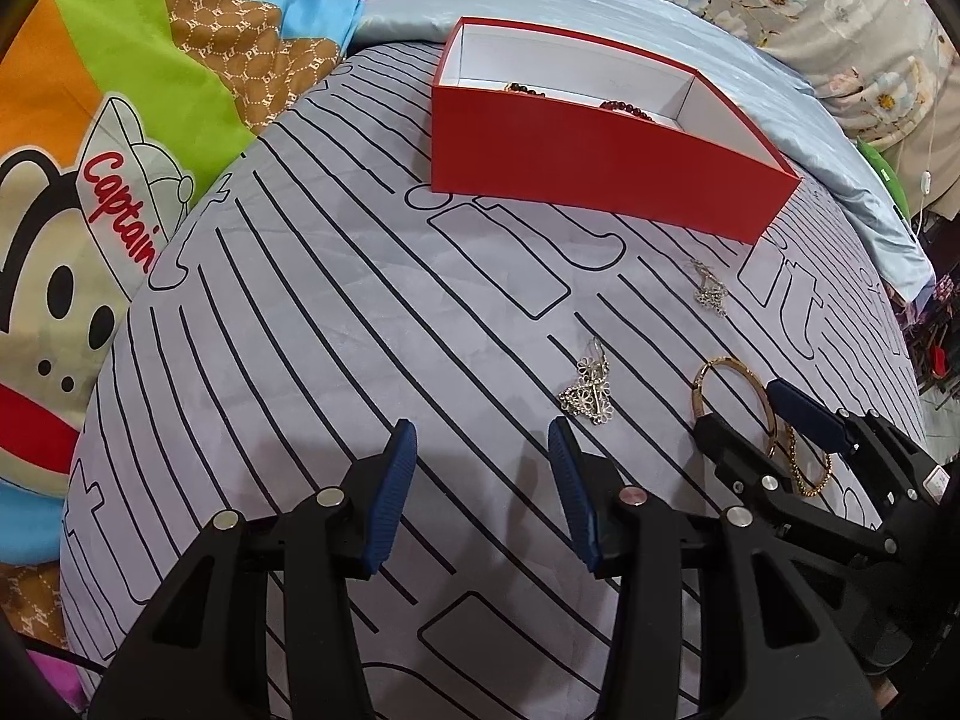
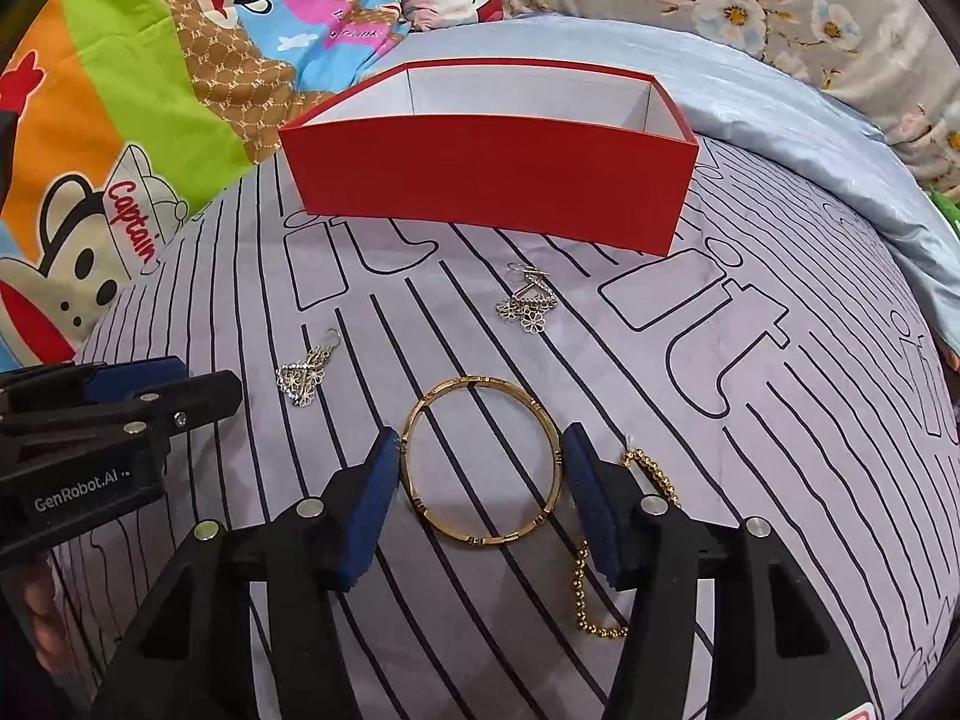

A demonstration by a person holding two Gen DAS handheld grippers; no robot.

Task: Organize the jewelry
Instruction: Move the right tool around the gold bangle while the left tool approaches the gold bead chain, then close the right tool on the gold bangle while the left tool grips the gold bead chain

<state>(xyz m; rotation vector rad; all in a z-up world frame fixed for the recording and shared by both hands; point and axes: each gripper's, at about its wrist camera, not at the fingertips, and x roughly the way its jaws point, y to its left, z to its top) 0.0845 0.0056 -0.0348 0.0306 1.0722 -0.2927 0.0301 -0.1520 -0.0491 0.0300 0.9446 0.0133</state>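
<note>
Only the tops of some dark beads are showing over the near wall of the red box, and a gold bead chain is running partly hidden behind the right claw's finger. In front of the box and leftmost, the left claw is tilting down over the striped bedspread, spread on nothing, with one silver earring lying just beyond it. Further right, the right claw is angling down with its jaws standing apart on either side of the flat-lying gold bangle, while a second earring is lying between bangle and box.

Striped cloth: box, bangle, earrings.
</note>
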